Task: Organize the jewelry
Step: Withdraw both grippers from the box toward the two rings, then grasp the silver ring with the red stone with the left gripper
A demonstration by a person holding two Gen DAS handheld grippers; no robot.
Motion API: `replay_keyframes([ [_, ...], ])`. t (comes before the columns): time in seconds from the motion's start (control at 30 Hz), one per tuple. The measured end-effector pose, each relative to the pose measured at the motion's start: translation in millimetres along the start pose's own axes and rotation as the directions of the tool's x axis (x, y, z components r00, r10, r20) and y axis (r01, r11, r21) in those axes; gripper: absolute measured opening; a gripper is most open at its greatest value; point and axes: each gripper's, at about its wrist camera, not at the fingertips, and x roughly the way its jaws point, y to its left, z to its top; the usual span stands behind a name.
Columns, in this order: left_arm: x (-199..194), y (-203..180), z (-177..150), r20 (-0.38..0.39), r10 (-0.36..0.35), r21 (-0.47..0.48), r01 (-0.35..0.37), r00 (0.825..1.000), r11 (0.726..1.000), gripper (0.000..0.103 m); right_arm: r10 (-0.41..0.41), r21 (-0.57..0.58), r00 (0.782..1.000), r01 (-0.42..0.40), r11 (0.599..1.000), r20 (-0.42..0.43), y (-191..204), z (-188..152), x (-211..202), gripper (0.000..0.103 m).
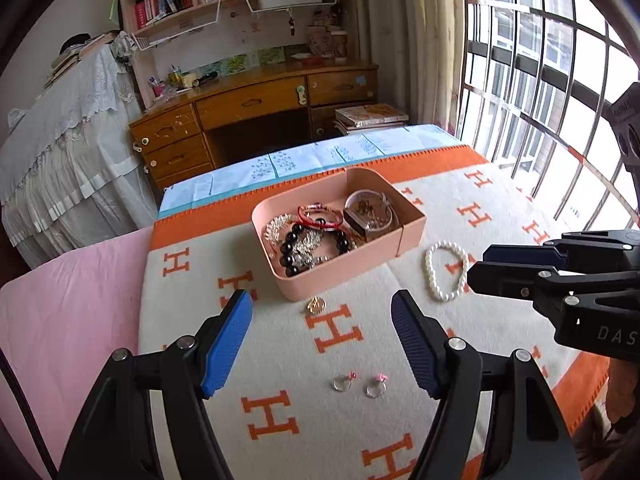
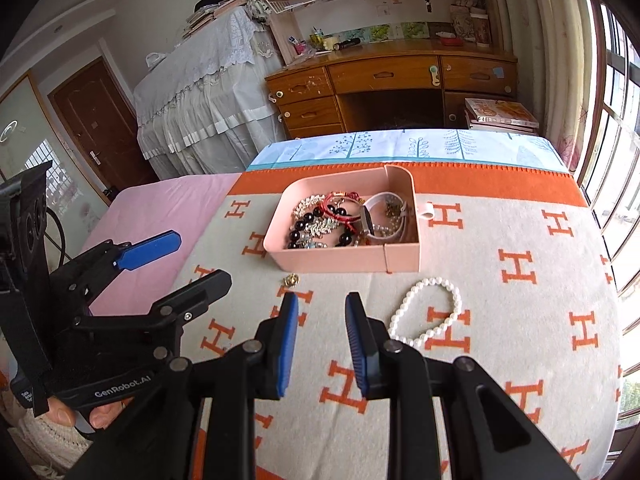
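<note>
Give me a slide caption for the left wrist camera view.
Open left hand-held gripper above two rings; pearl bracelet and gold pendant lie outside the pink jewelry tray.

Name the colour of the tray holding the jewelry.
Pale pink tray; clearest in the left wrist view.

The blanket [image 1: 280, 360] lies open between the left gripper [image 1: 322, 340] and the pink tray [image 1: 352, 264] — only a gold pendant [image 1: 316, 305] just before the tray wall and two rings [image 1: 360, 384] nearer in. To the right, the pearl bracelet [image 2: 428, 312] lies beside the right gripper [image 2: 322, 340] — the tray's open top is crowded with jewelry
</note>
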Motion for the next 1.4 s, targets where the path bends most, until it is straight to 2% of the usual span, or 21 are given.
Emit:
replay_keyframes([
  [0.27,31.3,-6.8,-54.8,-0.050,-0.052,0.131,0.058,0.997,0.990,0.070,-0.004,-0.002,1.000,0.004,1.000,0.003,4.4,-57.5,21.7,0.025],
  [0.33,39.7,-7.8,-62.3,-0.066,-0.068,0.151,0.077,0.996,0.986,0.066,0.003,0.017,1.000,-0.003,1.000,-0.008,3.4,-70.5,31.6,0.025],
  [0.4,47.8,-7.6,-66.7,-0.087,-0.088,0.158,0.101,0.992,0.982,0.056,0.023,0.040,0.999,-0.022,0.999,-0.034,3.3,-82.0,42.8,0.025],
  [0.57,62.0,-7.8,-71.5,-0.121,-0.115,0.163,0.134,0.986,0.977,0.055,0.063,0.049,0.996,-0.060,0.997,-0.065,11.0,-102.1,59.2,0.025],
  [0.63,63.6,-9.7,-73.5,-0.125,-0.129,0.180,0.150,0.984,0.972,0.053,0.062,0.034,0.996,-0.060,0.998,-0.066,15.0,-105.6,62.6,0.025],
  [0.77,69.1,-14.8,-76.2,-0.137,-0.146,0.221,0.174,0.980,0.960,0.040,0.069,0.015,0.996,-0.068,0.998,-0.059,20.9,-106.5,66.1,0.025],
  [1.03,74.5,-10.3,-72.0,-0.141,-0.199,0.242,0.229,0.970,0.943,0.038,0.076,0.008,0.996,-0.075,0.997,-0.049,21.8,-106.9,67.3,0.025],
  [1.17,74.8,-12.4,-72.0,-0.147,-0.232,0.251,0.263,0.962,0.932,0.022,0.078,0.009,0.996,-0.078,0.997,-0.045,22.1,-107.2,68.3,0.025],
  [1.4,76.2,-11.1,-70.2,-0.153,-0.243,0.230,0.274,0.958,0.934,0.013,0.076,0.008,0.996,-0.075,0.997,-0.038,22.3,-108.1,67.7,0.025],
])
